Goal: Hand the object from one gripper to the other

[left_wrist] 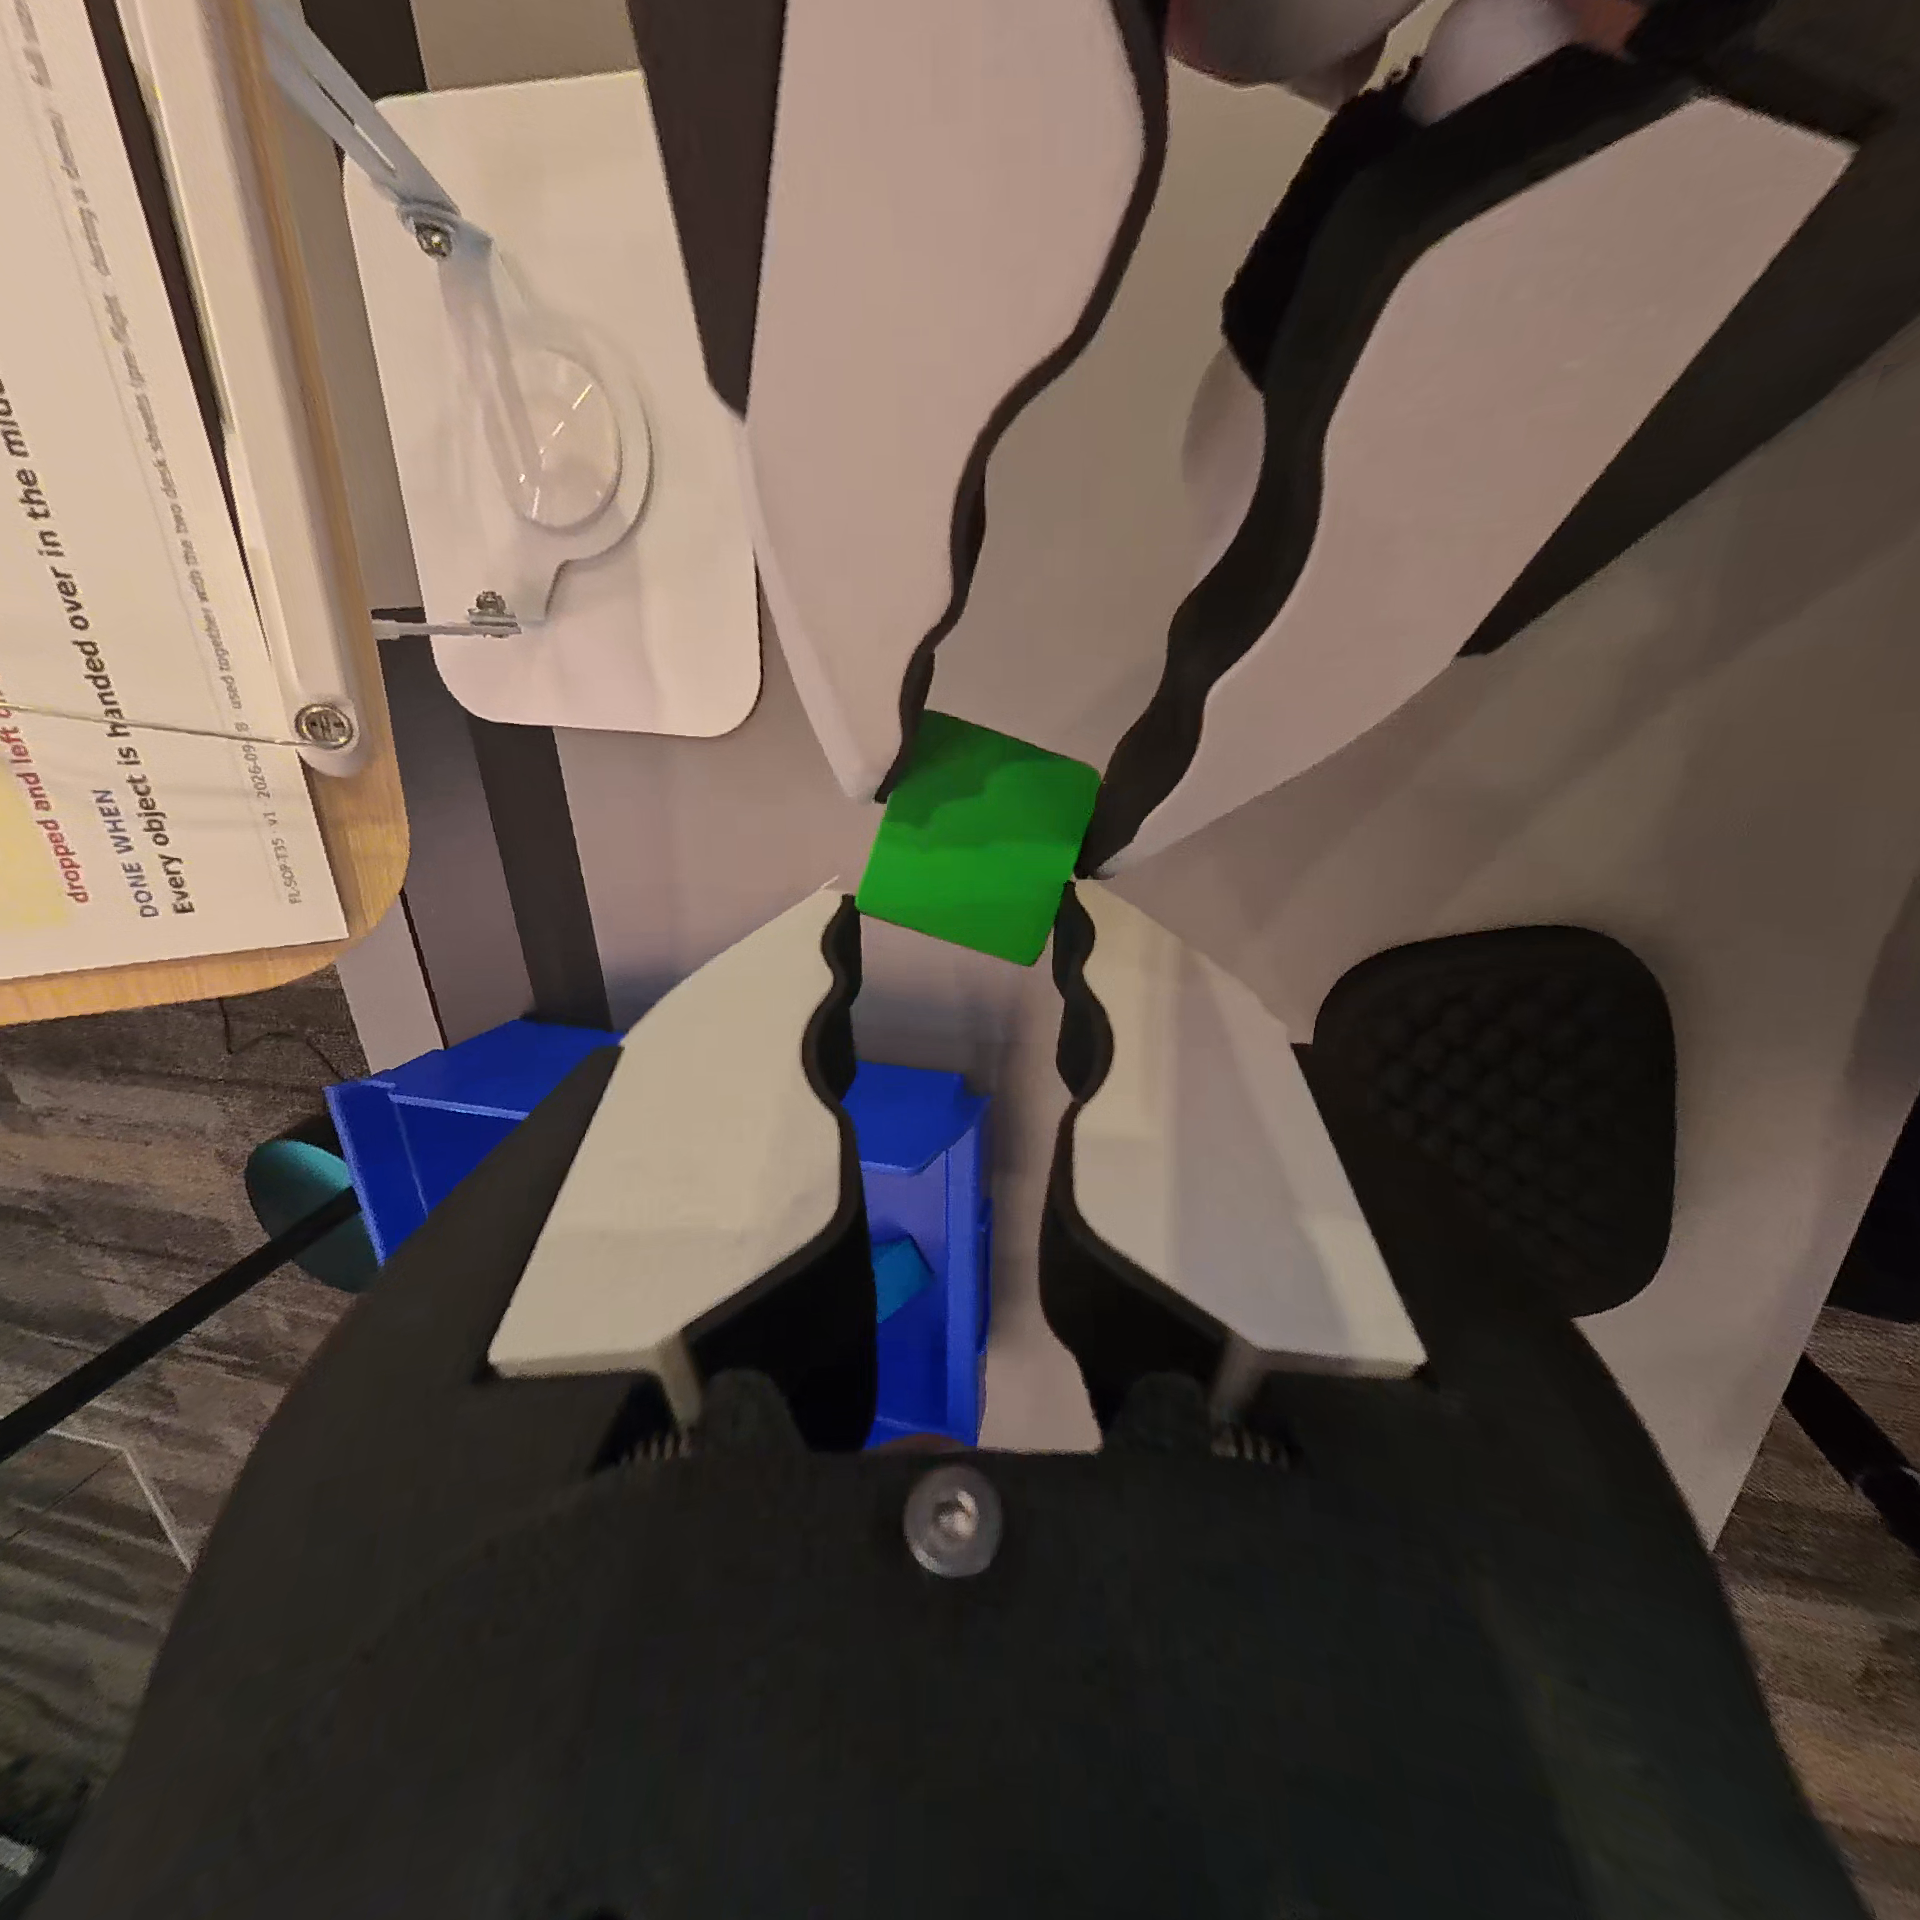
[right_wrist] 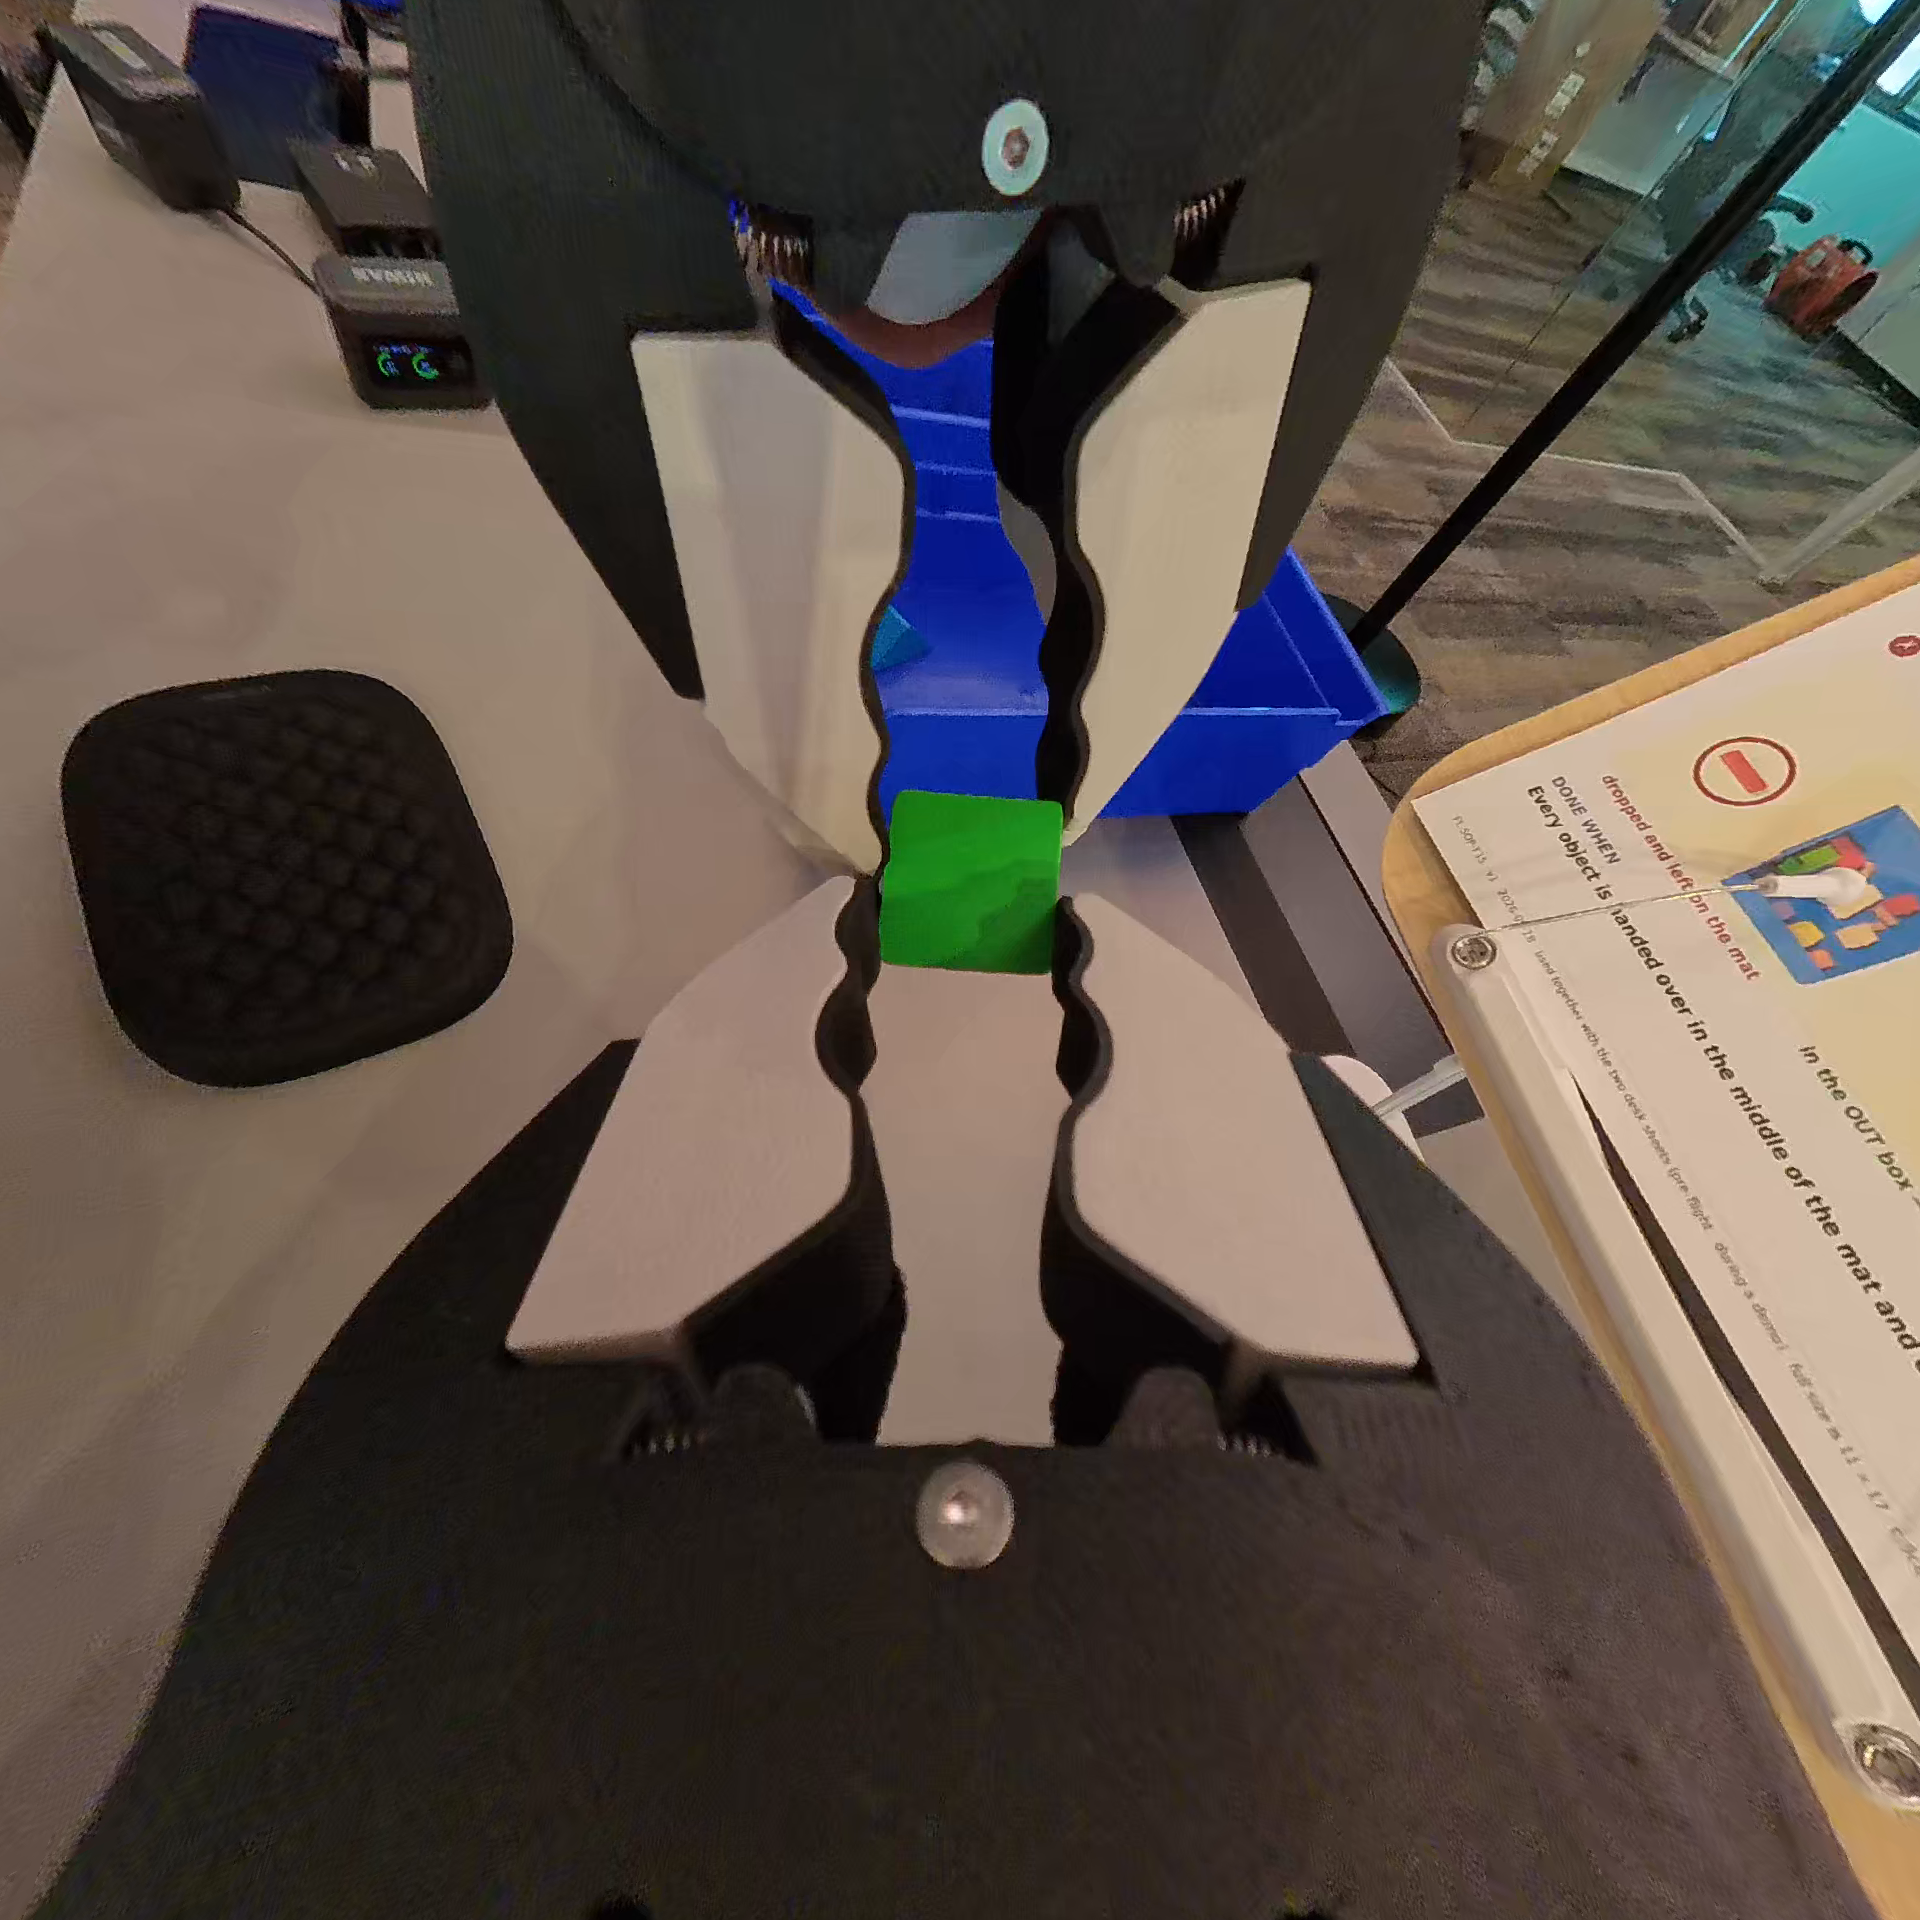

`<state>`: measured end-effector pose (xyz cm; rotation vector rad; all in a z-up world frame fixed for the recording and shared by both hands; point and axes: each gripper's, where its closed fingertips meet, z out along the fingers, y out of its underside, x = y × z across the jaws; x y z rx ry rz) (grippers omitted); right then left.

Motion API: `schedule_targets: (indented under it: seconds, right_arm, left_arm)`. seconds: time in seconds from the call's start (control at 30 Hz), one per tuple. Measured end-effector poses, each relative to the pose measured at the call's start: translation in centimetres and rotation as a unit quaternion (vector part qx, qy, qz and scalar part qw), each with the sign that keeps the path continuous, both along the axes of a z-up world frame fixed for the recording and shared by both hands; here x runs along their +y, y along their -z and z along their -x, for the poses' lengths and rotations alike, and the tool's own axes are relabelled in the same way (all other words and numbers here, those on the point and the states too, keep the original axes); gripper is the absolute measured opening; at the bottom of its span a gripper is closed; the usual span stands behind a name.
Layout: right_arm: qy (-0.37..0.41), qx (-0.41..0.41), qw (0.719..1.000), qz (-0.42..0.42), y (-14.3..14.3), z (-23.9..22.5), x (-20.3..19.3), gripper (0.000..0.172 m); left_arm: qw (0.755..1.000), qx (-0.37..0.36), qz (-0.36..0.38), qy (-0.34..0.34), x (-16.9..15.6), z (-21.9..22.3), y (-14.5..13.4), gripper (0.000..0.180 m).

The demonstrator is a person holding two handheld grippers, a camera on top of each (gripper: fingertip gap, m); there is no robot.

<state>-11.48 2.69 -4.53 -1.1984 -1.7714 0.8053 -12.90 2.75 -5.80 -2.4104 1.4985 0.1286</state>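
A green cube point(left_wrist: 977, 842) hangs in the air between the tips of both grippers, above the white table point(left_wrist: 1195, 1039). My left gripper point(left_wrist: 956, 914) comes from below in its own view, and its two black pads press on the cube's near end. My right gripper point(left_wrist: 992, 821) comes from above in that view and grips the cube's far end. In the right wrist view the cube point(right_wrist: 971, 883) sits square between my right gripper's point(right_wrist: 966, 920) pads, and the left gripper point(right_wrist: 971, 831) clamps its far part. Both are shut on it.
A blue bin point(right_wrist: 1195, 748) with a teal piece inside point(left_wrist: 899, 1273) stands just beyond the cube. A black textured pad point(right_wrist: 281, 873) lies on the table. A wooden board with a printed sheet point(right_wrist: 1714, 1039) is at the side. Black chargers point(right_wrist: 405, 332) stand at the back. My left and right fingertips are right by each other.
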Motion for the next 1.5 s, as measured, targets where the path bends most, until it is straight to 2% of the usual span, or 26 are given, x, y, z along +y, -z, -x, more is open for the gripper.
schedule_targets:
  seconds: [0.3,0.5,0.97,1.3,1.4,1.5]
  right_arm:
    - [-0.015,0.058,0.997,0.04,-1.7,-1.4,0.1,0.03]
    - [-0.035,0.078,0.992,0.088,-2.2,-2.6,0.2,0.03]
    - [-0.023,0.02,0.997,0.07,-1.4,-2.6,0.1,0.03]
    - [-0.011,-0.019,0.997,0.071,-0.7,-3.8,0.3,0.03]
    - [0.017,-0.021,0.998,0.064,-1.0,-6.0,1.9,0.03]
    - [0.086,-0.01,0.994,0.064,-1.8,-10.4,6.6,0.03]
  left_arm:
    - [0.999,-0.028,-0.017,0.026,0.2,-1.1,-1.0,0.038]
    - [0.996,-0.074,-0.028,0.046,0.3,-2.2,-1.4,0.033]
    - [0.998,-0.003,-0.034,0.045,0.2,-2.3,-0.9,0.032]
    - [0.998,-0.003,-0.029,0.046,0.3,-3.3,-0.4,0.032]
    - [0.998,-0.046,-0.033,0.035,0.4,-3.9,-1.0,0.027]
    - [0.996,-0.066,-0.059,0.013,0.7,-2.8,-1.4,0.02]
